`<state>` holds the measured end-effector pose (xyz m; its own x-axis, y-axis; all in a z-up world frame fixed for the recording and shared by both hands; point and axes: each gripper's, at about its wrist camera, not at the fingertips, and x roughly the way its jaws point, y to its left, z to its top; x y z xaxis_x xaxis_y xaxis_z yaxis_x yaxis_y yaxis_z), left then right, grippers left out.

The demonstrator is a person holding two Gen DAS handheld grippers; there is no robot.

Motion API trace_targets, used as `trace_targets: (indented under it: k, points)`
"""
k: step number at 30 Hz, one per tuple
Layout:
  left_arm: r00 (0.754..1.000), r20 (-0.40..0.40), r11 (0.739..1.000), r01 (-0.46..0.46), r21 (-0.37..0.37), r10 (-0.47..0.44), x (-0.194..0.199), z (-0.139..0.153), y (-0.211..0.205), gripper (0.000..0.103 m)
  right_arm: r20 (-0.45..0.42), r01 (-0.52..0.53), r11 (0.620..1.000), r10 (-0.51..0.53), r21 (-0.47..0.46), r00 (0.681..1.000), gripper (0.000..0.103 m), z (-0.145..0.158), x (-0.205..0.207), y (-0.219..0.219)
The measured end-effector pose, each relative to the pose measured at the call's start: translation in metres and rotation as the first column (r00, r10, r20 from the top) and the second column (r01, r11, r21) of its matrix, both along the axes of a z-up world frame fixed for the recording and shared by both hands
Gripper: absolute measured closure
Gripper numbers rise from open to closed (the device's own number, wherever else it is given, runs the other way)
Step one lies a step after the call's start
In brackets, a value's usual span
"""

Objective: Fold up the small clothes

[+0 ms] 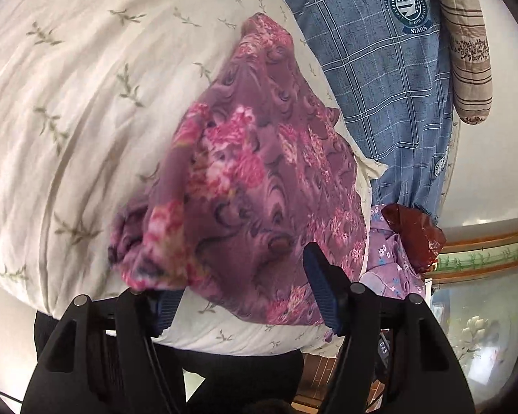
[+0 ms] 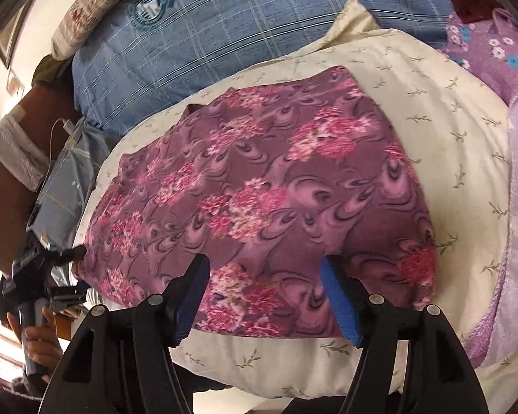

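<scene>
Right wrist: cream leaf-print quilt [image 2: 414, 79].

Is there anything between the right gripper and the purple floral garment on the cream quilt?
Nothing visible. The right gripper hangs open directly over the near edge of the purple floral garment, which lies uncovered on the cream quilt.

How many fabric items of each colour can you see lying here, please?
Purple-pink flowered garment: 1
Cream leaf-print pillow: 1
Blue checked pillow: 1
Lilac flowered garment: 1
Beige striped pillow: 1
Total: 5
</scene>
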<state>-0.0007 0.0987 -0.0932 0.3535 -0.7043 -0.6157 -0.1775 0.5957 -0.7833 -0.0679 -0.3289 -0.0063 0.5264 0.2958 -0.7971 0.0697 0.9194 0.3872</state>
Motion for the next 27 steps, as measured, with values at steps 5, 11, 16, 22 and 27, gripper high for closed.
trace_targets:
  k: [5, 11, 16, 22, 27]
  points:
    - [1.000, 0.006, 1.000, 0.010, -0.006, -0.010, 0.004, 0.001, -0.004, 0.031, 0.017, -0.071, 0.997, 0.072, -0.036, 0.997, 0.034, 0.005, 0.005, 0.028]
    - [1.000, 0.000, 0.999, 0.005, -0.043, -0.005, 0.001, 0.000, -0.001, 0.030, 0.039, -0.123, 0.991, 0.125, -0.054, 0.991, 0.034, 0.009, 0.020, 0.056]
    - [0.997, -0.002, 0.994, 0.074, -0.081, -0.074, -0.014, 0.010, -0.001, 0.030, 0.077, -0.161, 0.985, 0.165, -0.064, 0.983, 0.034, 0.016, 0.034, 0.078]
    - [0.970, 0.199, 0.989, 0.146, -0.027, -0.138, -0.029, 0.068, 0.021, 0.026, 0.085, -0.197, 0.972, 0.208, -0.130, 0.974, 0.029, 0.011, 0.033, 0.086]
    - [0.980, 0.164, 0.984, 0.091, 0.154, -0.116, 0.048, 0.068, 0.031, 0.019, 0.027, -0.157, 0.985, 0.159, -0.070, 0.987, 0.029, -0.008, 0.035, 0.073]
